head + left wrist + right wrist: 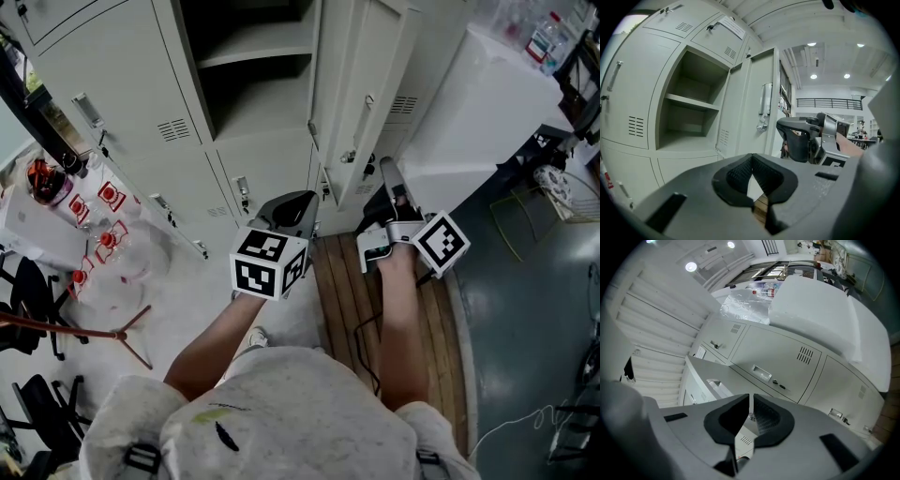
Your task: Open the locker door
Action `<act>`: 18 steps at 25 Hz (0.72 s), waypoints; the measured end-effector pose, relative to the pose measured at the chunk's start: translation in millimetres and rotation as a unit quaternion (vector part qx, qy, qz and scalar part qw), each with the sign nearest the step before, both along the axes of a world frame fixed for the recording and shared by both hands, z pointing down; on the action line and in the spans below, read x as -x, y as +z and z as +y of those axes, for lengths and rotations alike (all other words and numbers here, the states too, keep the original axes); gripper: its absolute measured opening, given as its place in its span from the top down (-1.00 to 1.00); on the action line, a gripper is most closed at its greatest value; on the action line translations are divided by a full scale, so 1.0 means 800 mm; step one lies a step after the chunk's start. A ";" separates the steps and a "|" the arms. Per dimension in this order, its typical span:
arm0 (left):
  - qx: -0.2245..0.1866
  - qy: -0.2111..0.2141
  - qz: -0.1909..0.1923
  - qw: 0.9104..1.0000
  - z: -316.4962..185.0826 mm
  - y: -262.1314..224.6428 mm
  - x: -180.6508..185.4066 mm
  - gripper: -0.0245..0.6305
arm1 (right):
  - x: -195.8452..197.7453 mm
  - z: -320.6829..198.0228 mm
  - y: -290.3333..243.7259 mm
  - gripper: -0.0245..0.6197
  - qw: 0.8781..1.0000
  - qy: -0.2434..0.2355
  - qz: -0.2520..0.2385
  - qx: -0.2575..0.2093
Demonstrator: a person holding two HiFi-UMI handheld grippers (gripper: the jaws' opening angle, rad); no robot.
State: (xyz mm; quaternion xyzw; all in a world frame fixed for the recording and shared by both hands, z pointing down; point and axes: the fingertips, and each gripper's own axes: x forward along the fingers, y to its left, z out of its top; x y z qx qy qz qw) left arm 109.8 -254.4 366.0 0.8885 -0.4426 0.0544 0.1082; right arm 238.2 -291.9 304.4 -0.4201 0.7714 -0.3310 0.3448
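Note:
The grey locker bank (112, 84) has one compartment (253, 56) standing open, a shelf inside it. Its door (361, 94) is swung out toward me, with the handle (368, 101) and latch (349, 157) on its outer face. My right gripper (387, 172) points up just right of that door's lower edge, jaws shut with nothing between them; whether it touches the door I cannot tell. My left gripper (286, 208) hangs lower, left of the door, also shut and empty. The left gripper view shows the open compartment (689, 112), the door (757, 108) and the right gripper (806, 138).
A big white box (487, 103) stands right of the lockers, with bottles (544, 37) behind it. Wooden floor boards (342, 281) run under my arms. At the left a table (37, 234) carries red-marked glassware. A wire rack (553, 197) sits at the far right.

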 end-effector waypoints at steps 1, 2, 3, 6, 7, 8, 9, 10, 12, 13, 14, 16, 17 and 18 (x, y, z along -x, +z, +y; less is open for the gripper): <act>-0.001 0.000 0.001 1.000 0.000 -0.001 0.002 0.91 | 0.001 0.004 -0.003 0.86 1.000 0.003 0.006 -0.003; -0.002 0.001 0.001 1.000 0.001 -0.002 0.004 0.91 | 0.002 0.009 -0.005 0.86 1.000 0.006 0.014 -0.008; -0.002 0.001 0.002 1.000 0.001 -0.003 0.006 0.91 | 0.004 0.013 -0.009 0.86 1.000 0.009 0.023 -0.013; -0.003 0.000 0.003 1.000 0.003 -0.004 0.013 0.91 | 0.013 0.027 -0.019 0.86 0.999 0.013 0.042 -0.029; -0.003 -0.001 0.003 1.000 0.004 -0.005 0.016 0.91 | 0.017 0.032 -0.022 0.86 0.998 0.014 0.049 -0.033; -0.004 -0.001 0.003 1.000 0.005 -0.005 0.018 0.91 | 0.022 0.037 -0.025 0.86 0.998 0.015 0.057 -0.038; -0.005 -0.002 0.004 1.000 0.005 -0.006 0.020 0.91 | 0.026 0.041 -0.029 0.86 0.997 0.015 0.067 -0.045; -0.006 -0.002 0.004 1.000 0.006 -0.007 0.023 0.91 | 0.032 0.046 -0.032 0.86 0.996 0.013 0.076 -0.052; -0.007 -0.004 0.004 1.000 0.008 -0.009 0.028 0.91 | 0.044 0.053 -0.038 0.86 0.994 0.009 0.091 -0.065; -0.008 -0.006 0.003 1.000 0.009 -0.009 0.031 0.91 | 0.050 0.056 -0.039 0.86 0.993 0.007 0.098 -0.069; -0.008 -0.009 0.003 1.000 0.010 -0.010 0.034 0.91 | 0.057 0.059 -0.040 0.86 0.992 0.006 0.105 -0.071; -0.009 -0.014 0.002 1.000 0.011 -0.011 0.042 0.91 | 0.069 0.062 -0.041 0.86 0.990 0.001 0.116 -0.075; -0.009 -0.018 0.001 1.000 0.012 -0.012 0.047 0.91 | 0.076 0.063 -0.041 0.86 0.990 -0.003 0.120 -0.076; -0.009 -0.022 0.000 1.000 0.013 -0.012 0.052 0.91 | 0.083 0.063 -0.040 0.86 0.989 -0.007 0.124 -0.077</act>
